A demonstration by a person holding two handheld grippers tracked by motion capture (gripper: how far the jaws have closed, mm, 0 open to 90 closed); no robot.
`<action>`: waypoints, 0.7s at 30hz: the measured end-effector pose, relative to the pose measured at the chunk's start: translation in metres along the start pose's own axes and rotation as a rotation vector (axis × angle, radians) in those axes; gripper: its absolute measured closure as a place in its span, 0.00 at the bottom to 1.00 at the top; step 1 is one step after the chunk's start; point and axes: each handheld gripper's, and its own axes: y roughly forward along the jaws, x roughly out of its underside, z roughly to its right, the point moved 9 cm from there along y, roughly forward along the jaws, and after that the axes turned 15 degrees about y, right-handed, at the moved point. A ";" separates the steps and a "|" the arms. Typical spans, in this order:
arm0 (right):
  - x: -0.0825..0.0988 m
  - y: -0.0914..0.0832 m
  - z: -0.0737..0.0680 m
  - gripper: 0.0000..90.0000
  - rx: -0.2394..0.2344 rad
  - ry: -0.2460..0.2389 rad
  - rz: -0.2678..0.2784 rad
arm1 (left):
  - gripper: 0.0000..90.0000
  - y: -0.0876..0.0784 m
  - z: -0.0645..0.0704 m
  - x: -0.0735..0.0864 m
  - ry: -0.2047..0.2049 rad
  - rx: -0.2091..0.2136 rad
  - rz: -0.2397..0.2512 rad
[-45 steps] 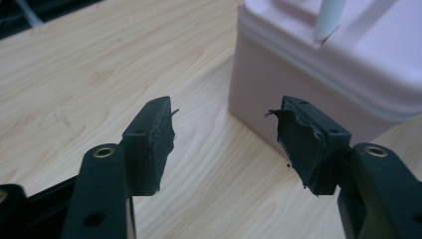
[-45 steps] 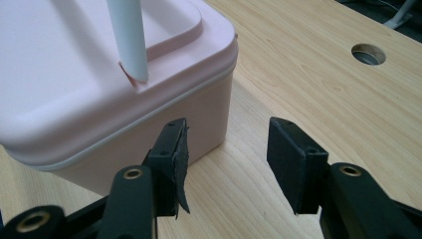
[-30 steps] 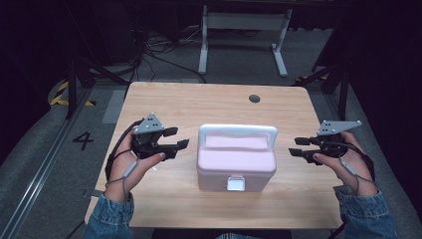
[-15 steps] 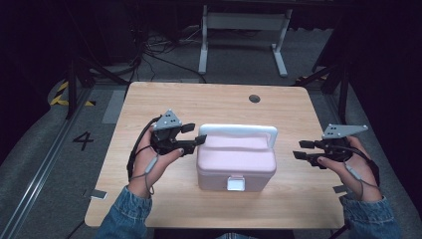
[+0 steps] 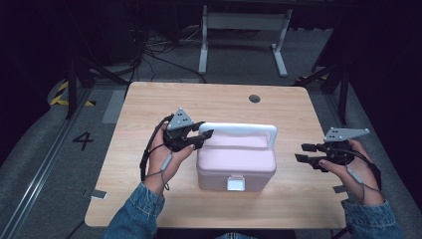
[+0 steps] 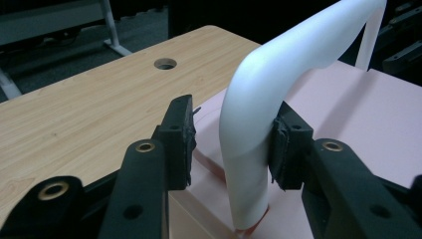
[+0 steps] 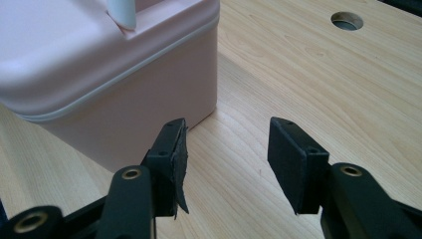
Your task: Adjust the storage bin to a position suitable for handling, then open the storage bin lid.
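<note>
1. Jaws of the left hand-held gripper (image 6: pixel 231 142) have just been closing around the left upright of the white handle (image 5: pixel 238 129); one pad touches it, the other stands just clear.
2. Right hand-held gripper (image 5: pixel 304 152) hovers open, near the box's right side, nothing between its jaws.
3. Pink box (image 5: pixel 237 162), rounded, lid shut, pale latch (image 5: pixel 235 183) at the front, sits mid-worktop.
4. Worktop (image 5: pixel 149 99) is light wood grain with a round cable hole (image 5: pixel 255 98) near the far edge.
5. Dark room beyond: grey floor, white desk frame (image 5: pixel 244 35), cables, floor marking "4" (image 5: pixel 82 141).
</note>
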 end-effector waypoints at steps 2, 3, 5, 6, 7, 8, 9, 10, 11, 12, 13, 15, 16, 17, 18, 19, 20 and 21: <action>0.000 0.000 0.000 0.57 0.001 0.001 0.000 | 0.69 0.002 0.001 0.001 0.003 -0.002 -0.008; 0.000 0.000 0.001 0.57 0.002 0.001 0.001 | 0.69 0.003 0.002 0.000 0.003 -0.006 -0.008; 0.001 0.001 0.002 0.56 0.002 0.004 0.000 | 0.72 0.004 0.002 0.000 0.008 -0.006 -0.008; 0.001 0.001 0.002 0.56 0.002 0.004 0.000 | 0.73 0.004 0.002 0.000 0.008 -0.006 -0.008; 0.002 0.002 0.002 0.56 0.000 0.002 -0.004 | 0.73 0.004 0.002 -0.001 0.017 -0.016 -0.003; 0.002 0.002 0.002 0.56 0.000 0.002 -0.004 | 0.73 0.004 0.002 -0.001 0.017 -0.016 -0.003; 0.002 0.002 0.001 0.56 0.000 0.004 -0.005 | 0.74 0.003 0.002 -0.003 0.021 -0.017 0.003; 0.003 0.002 0.001 0.56 0.000 0.006 -0.005 | 0.75 0.003 0.002 -0.003 0.021 -0.017 0.003; 0.003 0.002 0.001 0.56 0.000 0.006 -0.005 | 0.75 0.003 0.002 -0.003 0.025 -0.017 0.004; 0.003 0.002 0.001 0.56 0.000 0.006 -0.004 | 0.77 0.003 0.002 -0.004 0.033 -0.019 0.002; 0.003 0.002 0.002 0.56 0.001 0.006 -0.003 | 0.78 0.003 0.003 -0.004 0.036 -0.024 -0.005; 0.003 0.002 0.002 0.56 0.003 0.008 -0.001 | 0.78 0.003 0.003 -0.005 0.032 -0.021 -0.005; 0.003 0.001 0.002 0.56 0.004 0.008 0.000 | 0.78 0.003 0.003 -0.005 0.033 -0.020 -0.004; 0.003 0.001 0.002 0.56 0.004 0.008 0.001 | 0.78 0.003 0.002 -0.006 0.030 -0.012 -0.008; 0.003 0.001 0.002 0.56 0.001 0.012 0.001 | 0.78 0.003 0.003 -0.007 0.027 -0.007 -0.007; 0.003 0.001 0.002 0.57 0.000 0.013 0.001 | 0.78 0.003 0.002 -0.008 0.030 -0.004 -0.007; 0.003 0.001 0.001 0.57 -0.001 0.016 0.000 | 0.79 0.002 0.001 -0.010 0.030 0.000 -0.005; 0.003 0.002 0.000 0.57 -0.006 0.018 -0.001 | 0.79 0.002 0.001 -0.011 0.025 0.003 -0.003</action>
